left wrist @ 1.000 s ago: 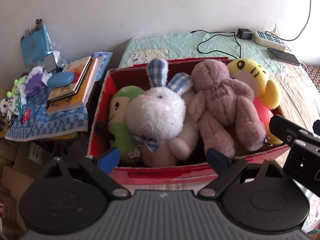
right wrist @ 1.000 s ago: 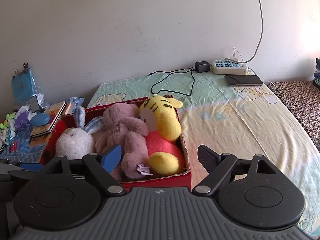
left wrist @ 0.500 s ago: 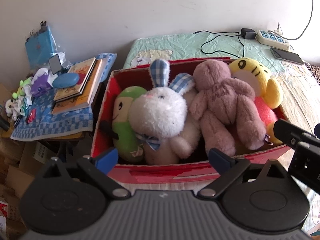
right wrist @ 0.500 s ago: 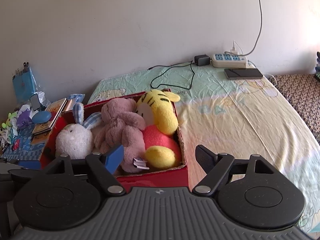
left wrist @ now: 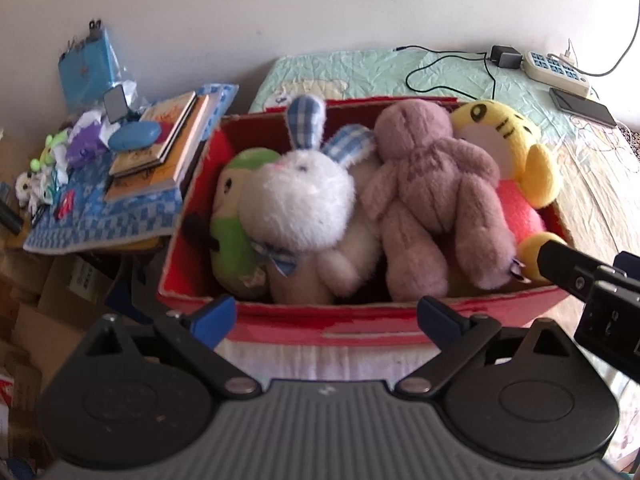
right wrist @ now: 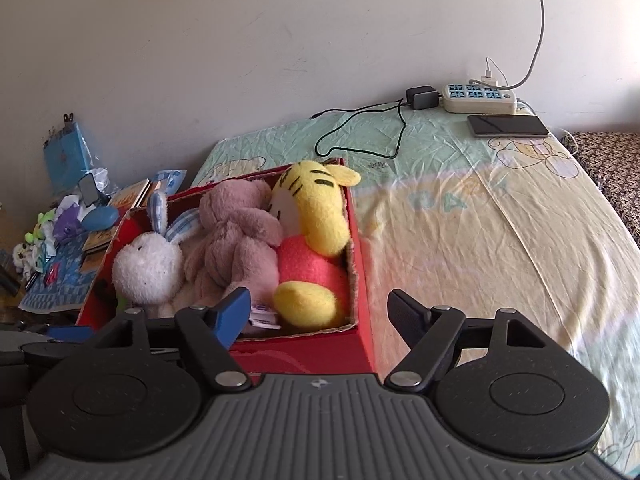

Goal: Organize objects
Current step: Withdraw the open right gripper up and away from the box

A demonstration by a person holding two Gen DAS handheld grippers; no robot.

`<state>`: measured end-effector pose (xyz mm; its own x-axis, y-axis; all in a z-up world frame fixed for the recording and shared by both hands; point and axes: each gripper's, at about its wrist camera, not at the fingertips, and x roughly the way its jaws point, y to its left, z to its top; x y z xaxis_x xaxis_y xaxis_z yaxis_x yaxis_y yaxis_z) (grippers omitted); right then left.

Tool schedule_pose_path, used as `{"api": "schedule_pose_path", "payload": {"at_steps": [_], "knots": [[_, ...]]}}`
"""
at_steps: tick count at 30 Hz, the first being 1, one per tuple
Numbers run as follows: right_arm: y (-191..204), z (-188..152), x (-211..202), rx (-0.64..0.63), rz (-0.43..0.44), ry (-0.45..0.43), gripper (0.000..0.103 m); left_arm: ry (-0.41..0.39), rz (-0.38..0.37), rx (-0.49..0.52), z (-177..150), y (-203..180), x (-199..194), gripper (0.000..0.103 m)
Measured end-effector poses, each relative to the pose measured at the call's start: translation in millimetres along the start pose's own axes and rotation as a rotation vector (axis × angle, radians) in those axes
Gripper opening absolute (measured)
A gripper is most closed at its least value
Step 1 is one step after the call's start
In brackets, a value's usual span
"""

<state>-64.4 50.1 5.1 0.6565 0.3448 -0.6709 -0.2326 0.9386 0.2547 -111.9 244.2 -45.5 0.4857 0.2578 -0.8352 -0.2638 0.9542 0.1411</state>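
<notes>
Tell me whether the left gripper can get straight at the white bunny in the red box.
Probably yes. The left gripper stands open and empty just short of the red box, and the white bunny lies on top, uncovered, right ahead. Only the box's low front wall lies between.

A home bedroom: a bed [right wrist: 480, 216] under a cartoon-bear sheet stands against a plain wall, with a power strip [right wrist: 478, 98], charger [right wrist: 420, 97] and phone [right wrist: 508, 125] lying on it. A red box [left wrist: 360, 320] of plush toys [left wrist: 432, 196] sits on the bed, beside a cluttered stand of books [left wrist: 160, 148].
</notes>
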Motion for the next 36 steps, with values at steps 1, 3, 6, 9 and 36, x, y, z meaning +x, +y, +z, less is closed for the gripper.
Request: {"api": "schedule_pose_path", "payload": {"at_steps": [1, 3, 6, 9, 36], "knots": [[-3.5, -0.2, -0.6, -0.003, 0.003, 0.003, 0.078, -0.003, 0.009, -0.002, -0.5, -3.7, -1.7, 0.098], [-13.3, 0.3, -1.5, -0.004, 0.002, 0.012, 0.078, -0.002, 0.011, -0.014, -2.0, -11.0, -3.8, 0.098], [-32.8, 0.8, -2.7, 0.01, -0.008, 0.016, 0.078, 0.006, 0.002, -0.011, -6.4, -26.8, -6.5, 0.098], [-53.1, -1.1, -2.5, 0.036, -0.02, 0.033, 0.078, 0.017, -0.005, 0.003, -9.9, -45.0, -6.8, 0.098], [-128.1, -13.3, -5.1, 0.051, -0.174, 0.111, 0.079, 0.055, -0.052, 0.088, -27.9, -140.4, -12.9, 0.098]]}}
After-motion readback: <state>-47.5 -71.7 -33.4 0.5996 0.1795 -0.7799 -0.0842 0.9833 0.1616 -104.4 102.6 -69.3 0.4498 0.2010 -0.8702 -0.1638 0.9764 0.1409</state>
